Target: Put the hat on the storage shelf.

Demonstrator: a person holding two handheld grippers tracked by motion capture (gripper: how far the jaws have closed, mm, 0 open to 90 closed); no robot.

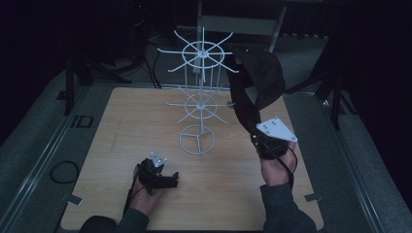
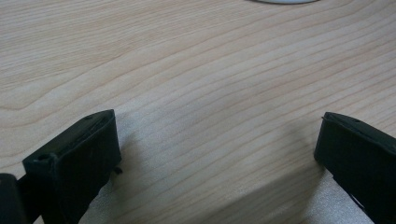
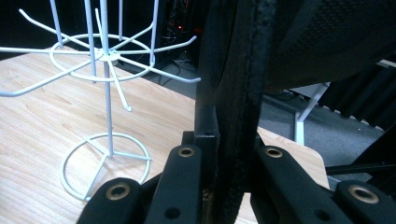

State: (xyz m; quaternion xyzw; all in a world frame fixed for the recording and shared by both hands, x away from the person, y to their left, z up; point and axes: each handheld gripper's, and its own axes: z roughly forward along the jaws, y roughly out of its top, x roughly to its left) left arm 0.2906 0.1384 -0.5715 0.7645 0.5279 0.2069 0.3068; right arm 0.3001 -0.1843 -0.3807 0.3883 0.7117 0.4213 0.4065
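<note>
Left hand-held gripper (image 1: 163, 178): rests low on the counter (image 1: 121, 126), jaws spread wide, holding nothing.
Wire rack (image 1: 199, 97): thin white arms, light, probably tips easily.
Cap (image 1: 262, 77): dark, soft, floppy fabric, held up beside the rack's top tier.
Right hand-held gripper (image 3: 227, 158): jaws pinching the cap's stiffer stitched edge, the best hold.

The left gripper (image 1: 167, 178) rests low at 7 o'clock, jaws wide apart; the right gripper (image 1: 262, 141) is raised at 4 o'clock, jaws clamped.
</note>
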